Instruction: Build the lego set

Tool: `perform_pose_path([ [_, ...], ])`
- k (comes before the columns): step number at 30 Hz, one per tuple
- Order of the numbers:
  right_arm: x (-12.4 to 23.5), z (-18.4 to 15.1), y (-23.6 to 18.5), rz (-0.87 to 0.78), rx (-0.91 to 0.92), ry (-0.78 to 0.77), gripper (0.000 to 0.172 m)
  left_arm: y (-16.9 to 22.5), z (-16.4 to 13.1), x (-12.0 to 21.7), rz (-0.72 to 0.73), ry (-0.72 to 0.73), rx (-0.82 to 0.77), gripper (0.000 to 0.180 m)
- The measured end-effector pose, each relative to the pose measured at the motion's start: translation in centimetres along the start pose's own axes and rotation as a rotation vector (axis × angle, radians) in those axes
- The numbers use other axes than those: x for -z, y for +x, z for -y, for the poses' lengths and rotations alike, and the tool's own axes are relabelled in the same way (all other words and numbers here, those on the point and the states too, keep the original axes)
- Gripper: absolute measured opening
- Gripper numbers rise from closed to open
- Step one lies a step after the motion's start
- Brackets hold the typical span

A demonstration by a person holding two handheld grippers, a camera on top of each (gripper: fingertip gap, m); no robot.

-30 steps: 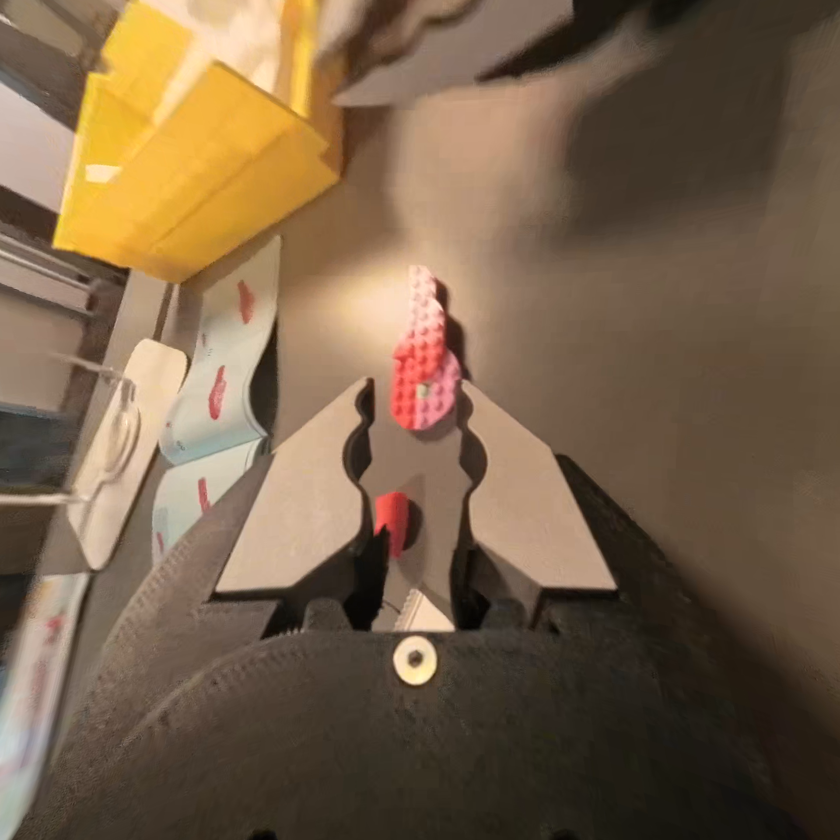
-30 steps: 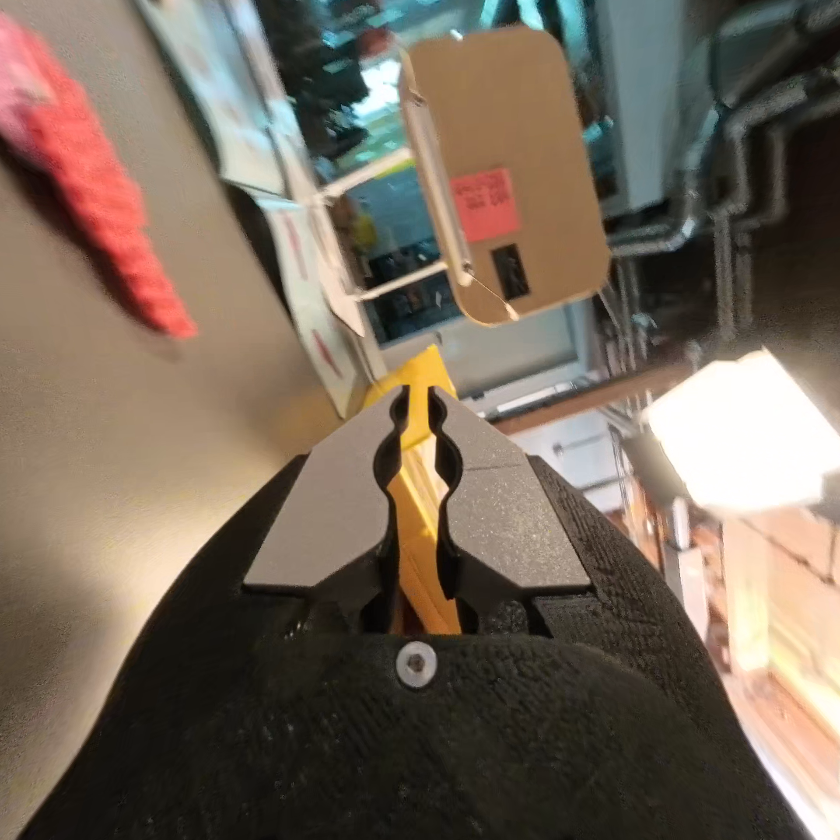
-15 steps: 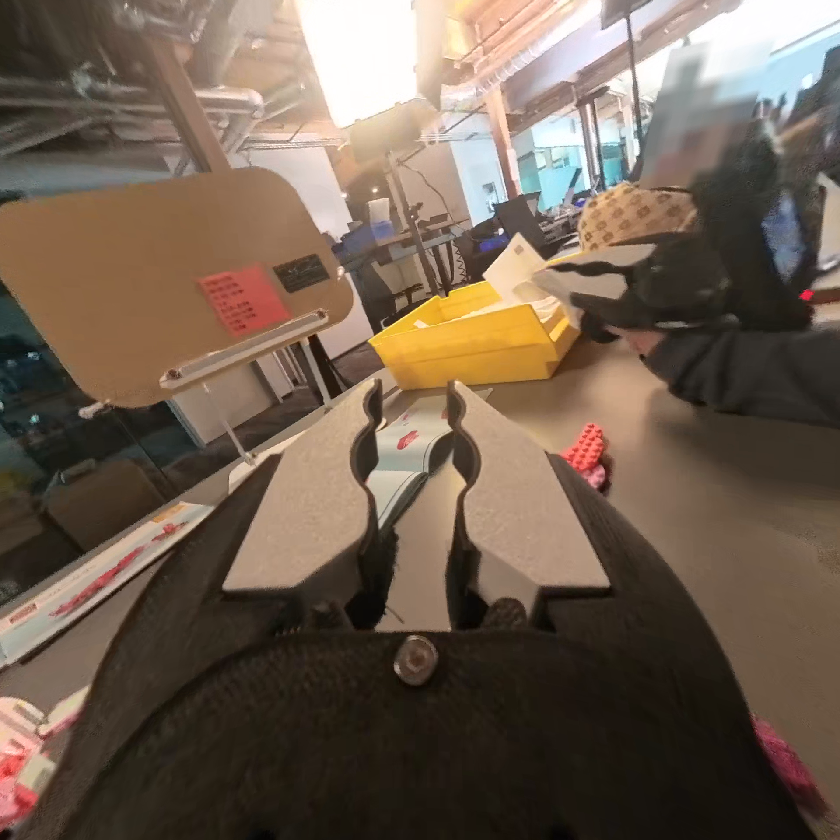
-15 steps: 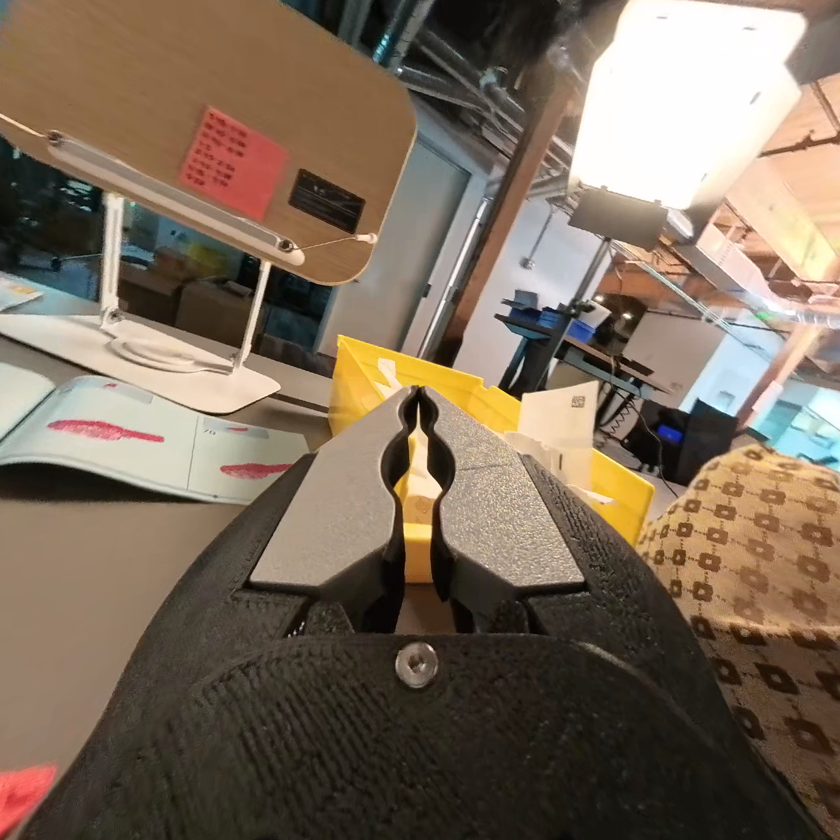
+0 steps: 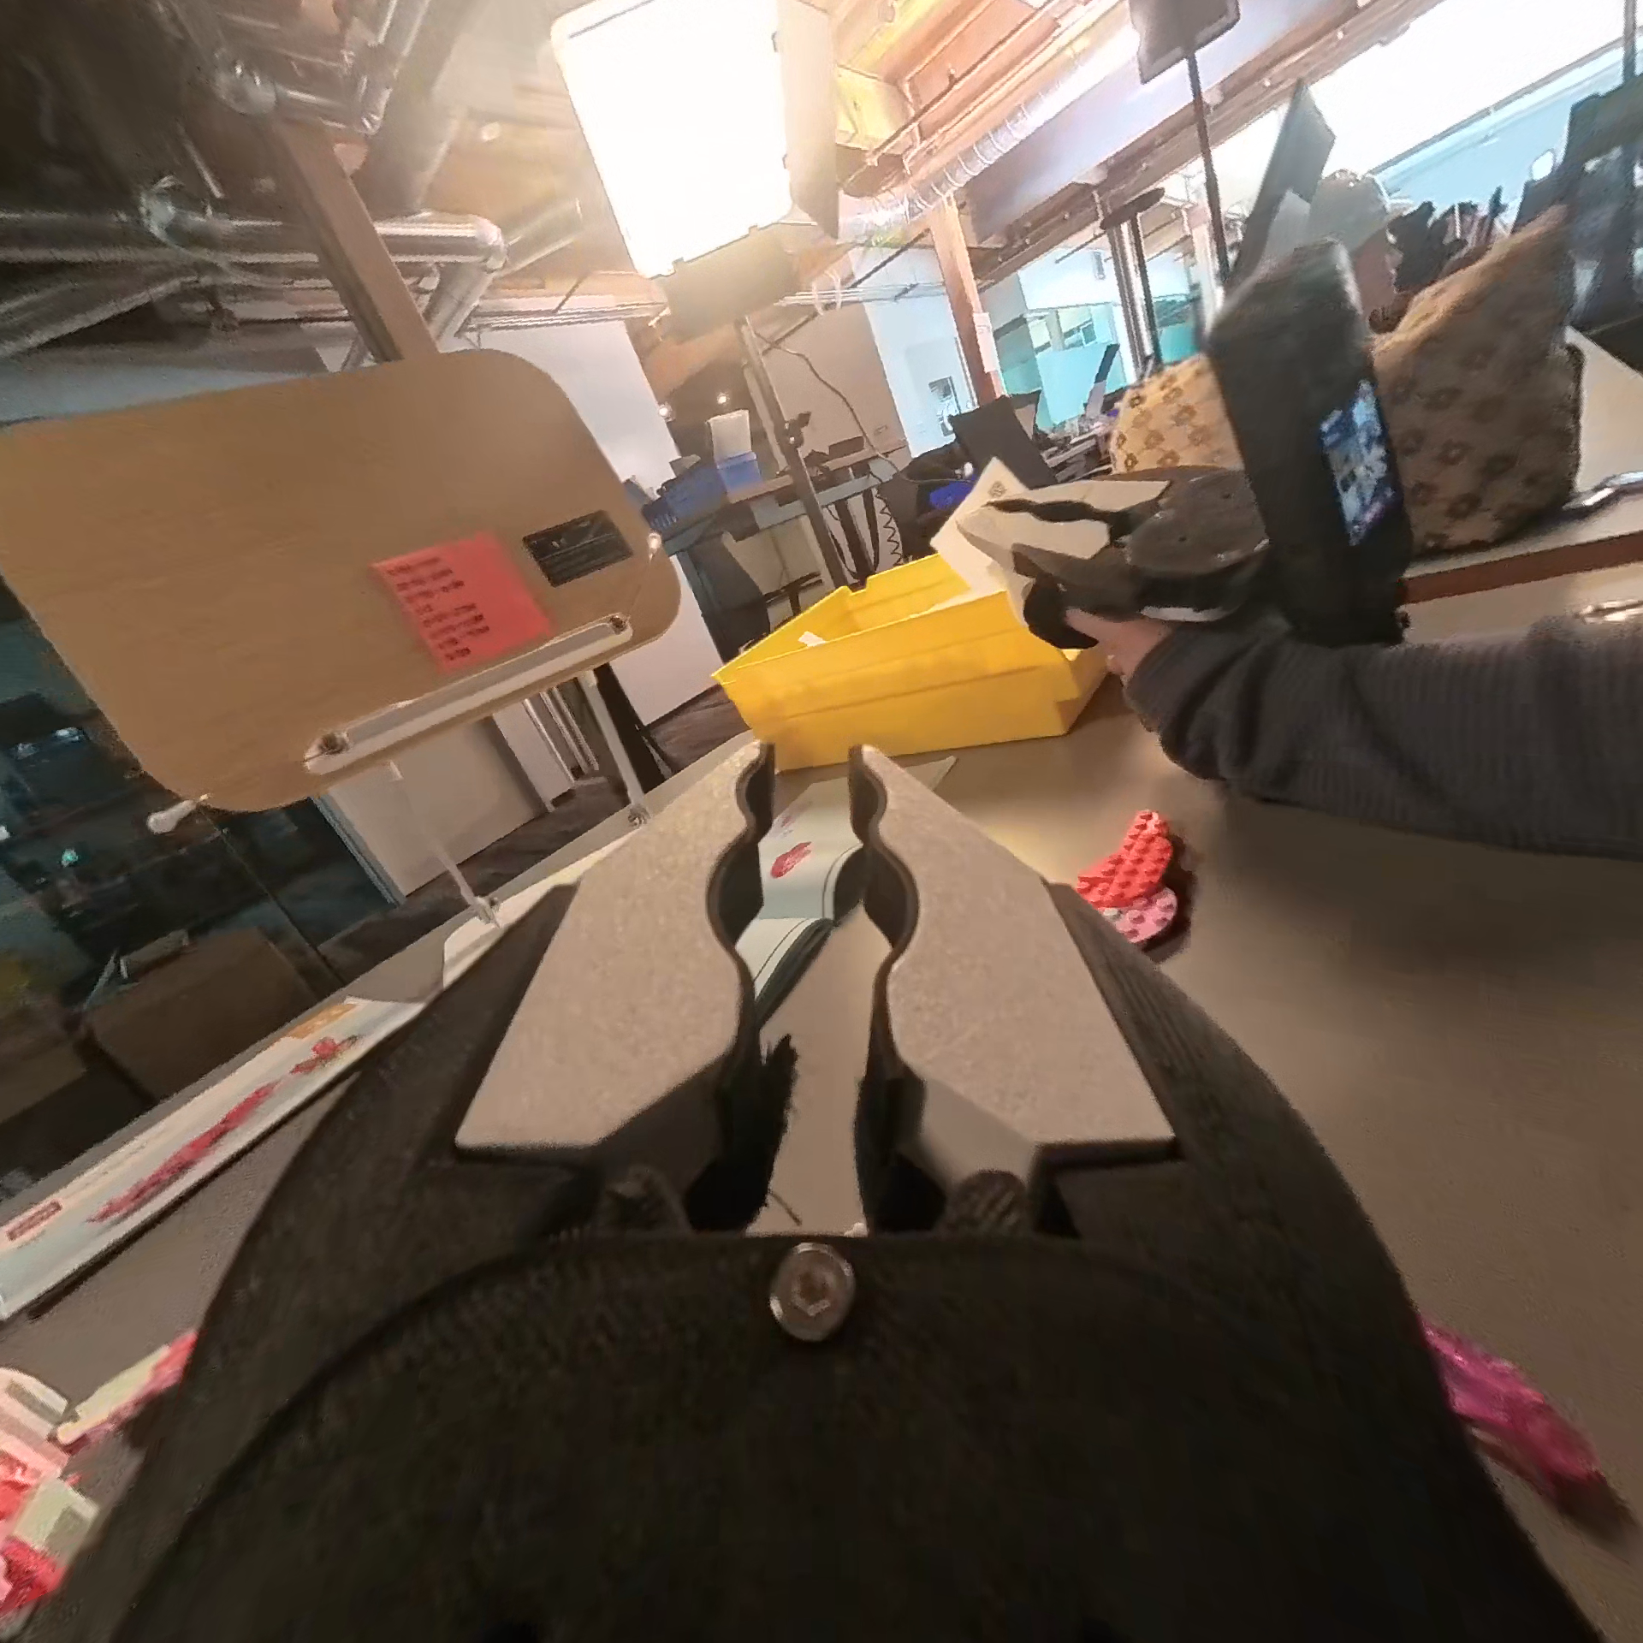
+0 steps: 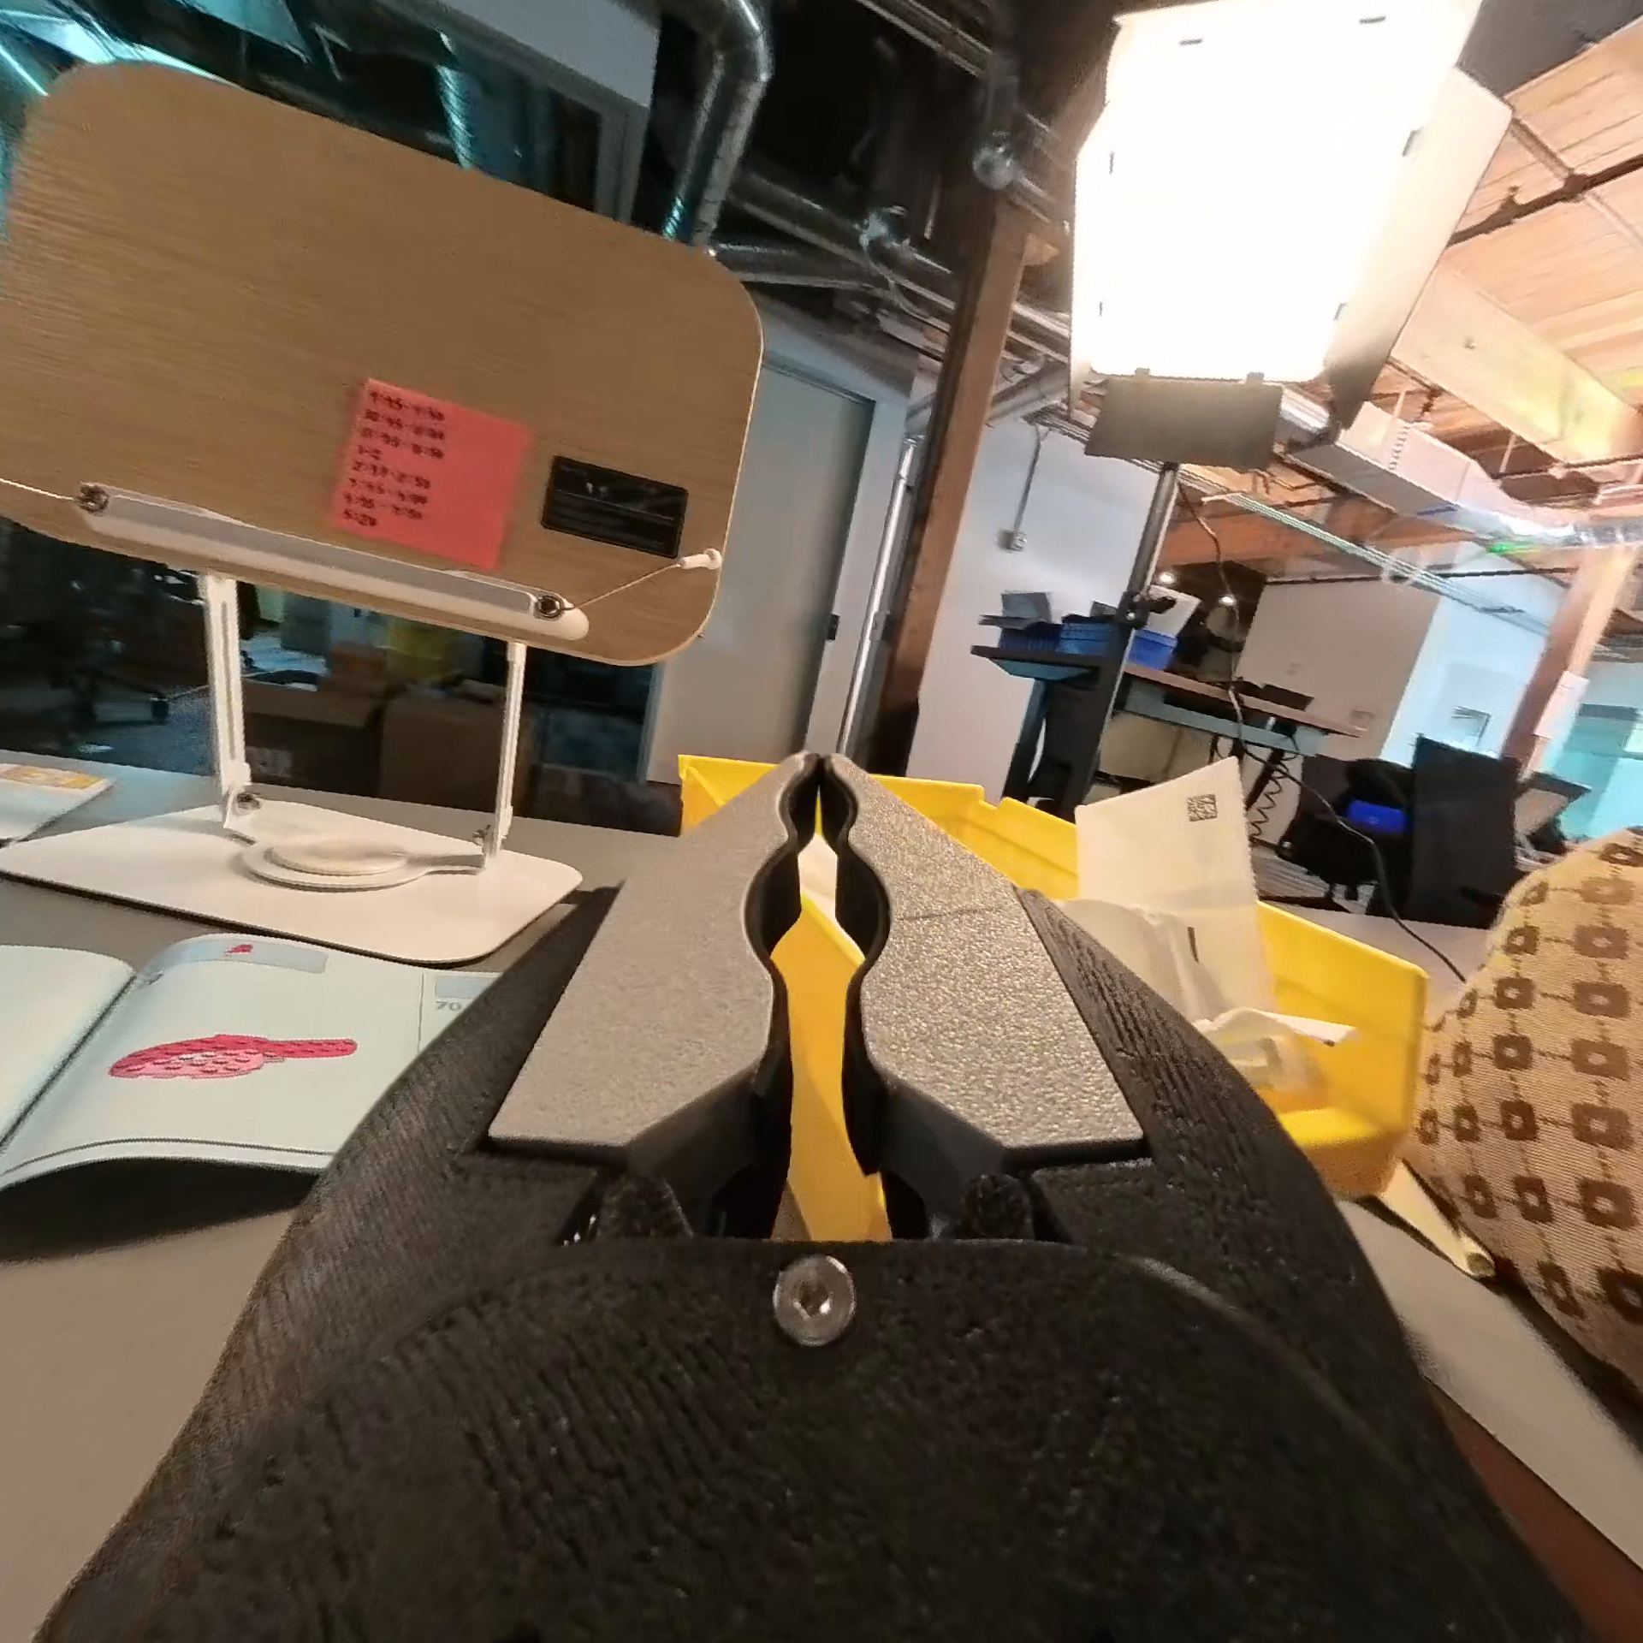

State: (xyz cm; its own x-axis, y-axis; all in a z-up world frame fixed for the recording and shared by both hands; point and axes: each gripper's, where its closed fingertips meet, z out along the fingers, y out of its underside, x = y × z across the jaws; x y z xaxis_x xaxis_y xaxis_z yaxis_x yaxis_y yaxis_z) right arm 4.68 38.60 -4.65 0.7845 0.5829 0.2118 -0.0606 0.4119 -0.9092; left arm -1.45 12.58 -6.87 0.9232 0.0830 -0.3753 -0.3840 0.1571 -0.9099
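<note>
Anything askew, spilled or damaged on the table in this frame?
Nothing looks damaged. Loose pink and red brick pieces lie scattered at the table's near-left edge, apart from the red-and-pink brick plate. White paper slips stick up untidily from the yellow bin.

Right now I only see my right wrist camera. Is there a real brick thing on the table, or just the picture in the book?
Observer: Yes, a real one. A red and pink studded plate piece lies on the table, just right of the left gripper.
Operator: Is that gripper holding anything?
Observer: No. It is open with nothing between its fingers. Only the open booklet shows through the gap.
Operator: Where does my right gripper look from there?
Observer: The right gripper is raised beside the yellow bin, its fingertips together, with a grey sleeve resting behind it.
</note>
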Motion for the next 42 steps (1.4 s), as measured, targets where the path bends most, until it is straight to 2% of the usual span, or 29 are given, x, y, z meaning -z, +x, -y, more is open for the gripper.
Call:
perform_pose_path([
  [6, -0.2, 0.1, -0.9, 0.040, -0.006, 0.005, 0.000, -1.1, -0.3, 0.0, 0.019, -0.001, 0.085, 0.012],
  [9, -0.1, 0.3, -1.2, 0.052, 0.004, 0.012, 0.000, -0.6, -0.3, 0.0, -0.007, 0.001, 0.073, 0.005],
  [15, -0.2, 0.3, -1.7, 0.070, 0.025, 0.012, 0.000, 0.2, -0.2, 0.0, -0.031, 0.004, 0.026, 0.001],
  [42, -0.4, 0.0, -2.0, 0.084, 0.040, 0.002, 0.000, 0.4, -0.4, -0.1, -0.047, 0.003, 0.023, 0.000],
])
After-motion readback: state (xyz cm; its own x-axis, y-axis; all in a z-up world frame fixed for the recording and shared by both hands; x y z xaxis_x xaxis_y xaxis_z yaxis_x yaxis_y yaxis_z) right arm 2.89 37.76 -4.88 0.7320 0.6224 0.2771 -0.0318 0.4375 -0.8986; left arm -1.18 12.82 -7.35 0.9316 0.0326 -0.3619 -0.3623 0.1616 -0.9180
